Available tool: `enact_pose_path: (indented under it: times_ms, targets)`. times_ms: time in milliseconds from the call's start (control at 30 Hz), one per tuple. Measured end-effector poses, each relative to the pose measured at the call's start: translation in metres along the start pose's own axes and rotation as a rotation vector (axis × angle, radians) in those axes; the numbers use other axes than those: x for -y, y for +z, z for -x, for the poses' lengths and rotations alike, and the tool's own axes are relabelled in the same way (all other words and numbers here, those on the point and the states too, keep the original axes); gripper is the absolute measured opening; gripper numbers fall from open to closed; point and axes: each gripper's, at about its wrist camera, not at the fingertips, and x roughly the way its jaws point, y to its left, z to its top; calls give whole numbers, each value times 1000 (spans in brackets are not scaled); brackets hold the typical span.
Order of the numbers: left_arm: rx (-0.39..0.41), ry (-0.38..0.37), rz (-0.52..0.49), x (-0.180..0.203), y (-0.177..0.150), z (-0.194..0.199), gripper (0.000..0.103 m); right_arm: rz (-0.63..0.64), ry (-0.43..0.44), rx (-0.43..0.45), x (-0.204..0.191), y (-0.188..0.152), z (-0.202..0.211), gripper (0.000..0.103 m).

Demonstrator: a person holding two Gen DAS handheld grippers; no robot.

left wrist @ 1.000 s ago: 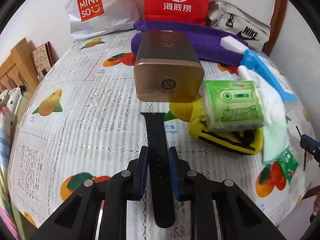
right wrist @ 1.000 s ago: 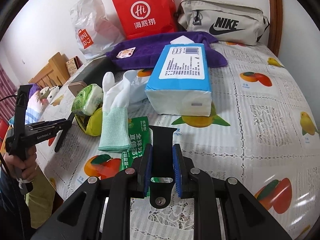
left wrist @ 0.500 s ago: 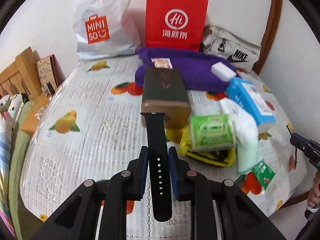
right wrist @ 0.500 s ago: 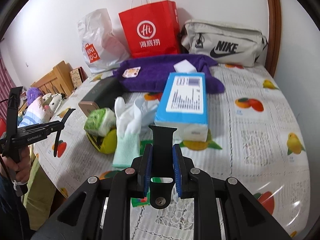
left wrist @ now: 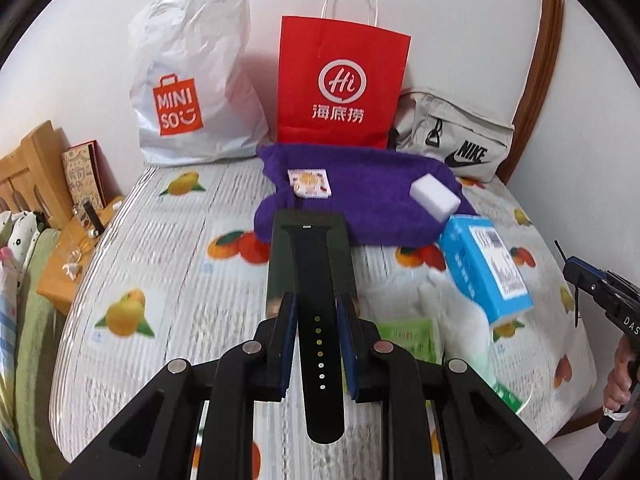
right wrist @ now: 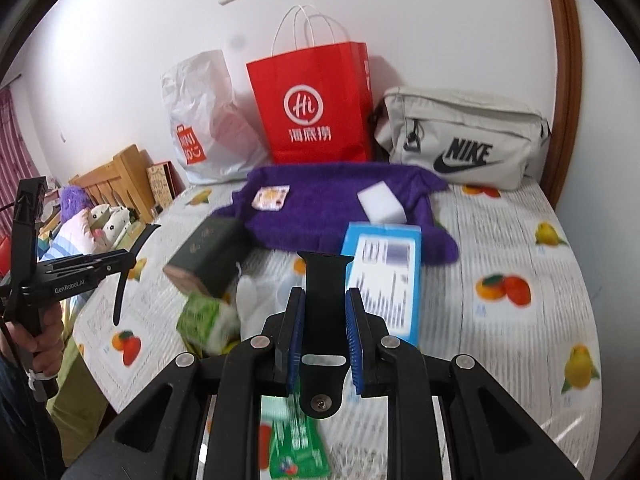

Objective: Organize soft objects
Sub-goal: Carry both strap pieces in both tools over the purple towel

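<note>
Fingers of both grippers pinch black watch straps [left wrist: 316, 280]; red bag's [left wrist: 340, 92] contents hidden.

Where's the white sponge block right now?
The white sponge block lies on the purple towel, toward its right end in both views, just behind the blue tissue pack.

black grippers [left wrist: 316, 320], blue pads [right wrist: 354, 332], silver screws [right wrist: 260, 342]

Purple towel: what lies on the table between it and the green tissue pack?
In the right wrist view, a dark box lies between the purple towel and the green tissue pack.
</note>
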Motion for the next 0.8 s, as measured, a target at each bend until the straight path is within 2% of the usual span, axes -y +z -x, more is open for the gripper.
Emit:
enact_pose_path:
  times_ms: [333, 800]
  targets:
    - [10, -2, -6, 1, 50, -32, 19, 6, 11, 9, 8, 53, -43, 20]
    - [-7, -19, -11, -1, 109, -100, 19, -30, 28, -19, 36, 110, -121, 20]
